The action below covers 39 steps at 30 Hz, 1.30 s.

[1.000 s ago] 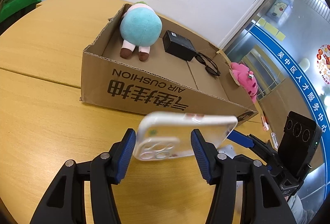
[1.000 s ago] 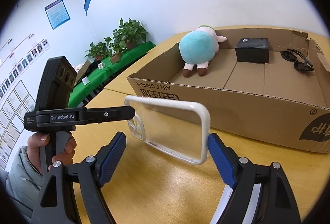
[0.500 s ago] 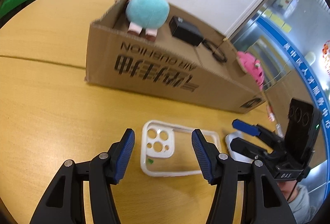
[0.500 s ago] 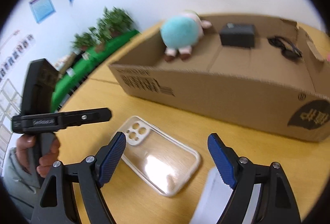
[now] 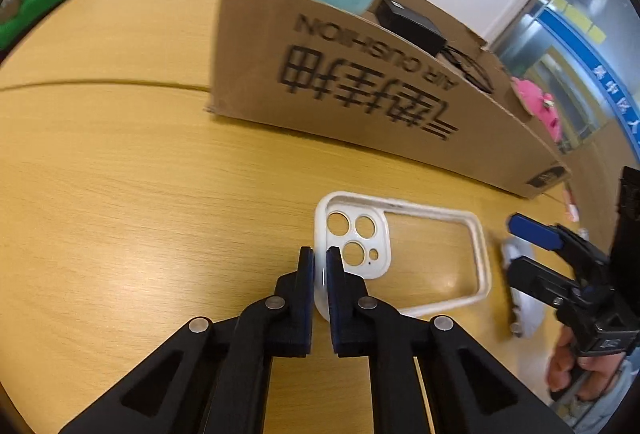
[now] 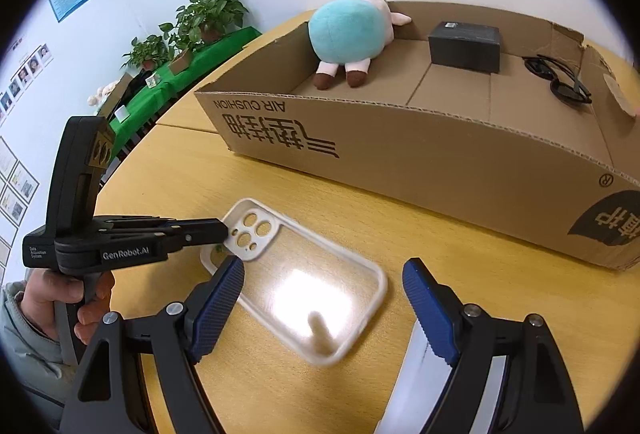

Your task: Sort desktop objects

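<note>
The left gripper [image 5: 317,266] pinches the white rubbery rim of the clear phone case [image 5: 430,254] – flat on the wood-grain table [image 5: 140,194] before the cardboard box [image 5: 360,86]; the right gripper [image 6: 324,310] hangs spread.

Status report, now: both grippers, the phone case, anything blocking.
Left gripper shut on the phone case rim at its camera end. Right gripper open, empty, above the case. Case flat on the table; path to the cardboard box unobstructed.

Clear phone case [image 5: 432,258], white bumper rim, flat on wooden table [image 5: 120,194], open side up, camera cutouts leftward, just before cardboard box [image 5: 360,82].
</note>
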Tool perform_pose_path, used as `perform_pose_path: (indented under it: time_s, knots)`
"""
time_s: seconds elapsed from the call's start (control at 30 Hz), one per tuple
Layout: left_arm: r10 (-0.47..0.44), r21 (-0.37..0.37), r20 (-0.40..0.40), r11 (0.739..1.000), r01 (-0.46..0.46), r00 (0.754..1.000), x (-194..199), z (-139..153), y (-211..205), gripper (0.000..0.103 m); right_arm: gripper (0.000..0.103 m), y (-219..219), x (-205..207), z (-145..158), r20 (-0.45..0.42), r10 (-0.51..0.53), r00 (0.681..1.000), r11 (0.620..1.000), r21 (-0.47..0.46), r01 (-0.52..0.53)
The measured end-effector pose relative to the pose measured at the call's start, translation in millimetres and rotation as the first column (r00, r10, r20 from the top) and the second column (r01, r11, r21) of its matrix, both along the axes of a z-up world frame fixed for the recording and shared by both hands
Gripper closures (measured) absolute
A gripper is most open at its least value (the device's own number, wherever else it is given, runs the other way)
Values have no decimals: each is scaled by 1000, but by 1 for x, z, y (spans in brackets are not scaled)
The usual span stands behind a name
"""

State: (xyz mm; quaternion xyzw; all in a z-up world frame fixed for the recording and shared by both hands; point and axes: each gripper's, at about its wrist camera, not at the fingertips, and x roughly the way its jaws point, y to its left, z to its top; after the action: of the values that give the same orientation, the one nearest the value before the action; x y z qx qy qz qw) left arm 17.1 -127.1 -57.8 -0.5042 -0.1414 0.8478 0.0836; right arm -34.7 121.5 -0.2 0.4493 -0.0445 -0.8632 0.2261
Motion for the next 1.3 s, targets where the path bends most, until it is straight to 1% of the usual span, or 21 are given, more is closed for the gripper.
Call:
perform_pose_path:
  time_s: [0.07, 0.2, 0.27, 0.3, 0.33, 0.37, 0.4, 0.43, 0.47, 0.53, 0.6, 0.63, 0.83, 0.93, 1.0, 1.07, 1.13, 1.23, 1.27, 1.3]
  knots:
    - [16, -20, 3, 1000, -16, 1000, 1, 1, -4, 98, 20, -3, 1, 1, -4, 4, 1000, 1000, 4, -4]
    - [13, -16, 5, 1000, -13, 1000, 3, -1, -15, 98, 20, -12, 4, 6, -24, 22, 999, 1000, -2, -22]
    - [13, -19, 6, 1000, -13, 1000, 4, 0, -15, 98, 22, -20, 3, 7, -34, 29, 999, 999, 15, -29]
    - [13, -18, 6, 1000, -13, 1000, 4, 0, -16, 98, 25, -23, 1, 5, -31, 24, 999, 999, 28, -23]
    - [16, -13, 6, 1000, -16, 1000, 4, 0, -17, 98, 33, -25, 0, 3, -29, 14, 999, 999, 34, -13]
    - [17, -12, 6, 1000, -17, 1000, 3, 0, -17, 98, 38, -26, -3, -1, -17, -4, 1000, 999, 43, 4]
    - [18, -13, 5, 1000, -18, 1000, 3, 0, -17, 98, 48, -27, -6, -7, 11, -24, 1000, 998, 54, 23]
    - [17, -15, 3, 1000, -17, 1000, 4, 0, -18, 98, 54, -27, -9, -11, 34, -32, 999, 998, 61, 30]
    - [18, -15, 2, 1000, -18, 1000, 4, 0, -18, 98, 64, -27, -10, -16, 53, -39, 998, 997, 72, 35]
    - [17, -8, 0, 1000, -17, 1000, 4, 0, -19, 98, 78, -27, -12, -24, 75, -51, 996, 994, 103, 43]
    - [16, -2, -2, 1000, -16, 1000, 4, -1, -21, 98, 87, -26, -10, -27, 59, -58, 997, 991, 125, 50]
    - [16, 0, -2, 1000, -16, 1000, 4, 0, -21, 98, 89, -26, -10, -27, 50, -56, 997, 990, 129, 49]
    - [13, -8, -9, 1000, -13, 1000, 7, 1, -21, 98, 91, -21, -8, -30, 29, -70, 997, 993, 102, 66]
    - [10, 11, -28, 1000, -9, 1000, 10, 7, -21, 98, 92, -16, -7, -30, 45, -79, 996, 995, 65, 76]
    - [3, 8, -51, 1000, -2, 999, 11, 16, -18, 98, 93, -10, -3, -26, 35, -91, 995, 995, 33, 90]
    - [-6, -4, -80, 1000, 6, 997, 12, 29, -13, 98, 93, -7, 0, -15, 1, -99, 995, 995, 20, 99]
    - [-14, -15, -117, 1000, 12, 993, 12, 45, -10, 98, 93, -5, 6, 5, -72, -107, 992, 994, 27, 109]
    - [-24, 4, -174, 1000, 25, 984, 9, 71, -6, 98, 92, 5, 8, 33, -136, -133, 982, 991, -14, 132]
    - [-7, 3, -183, 1000, 8, 983, 8, 77, -5, 98, 93, 8, 8, 40, -150, -138, 979, 990, -22, 136]
    - [-19, -1, -204, 1000, 19, 979, 6, 87, -3, 98, 93, 13, 8, 49, -170, -148, 974, 989, -32, 144]
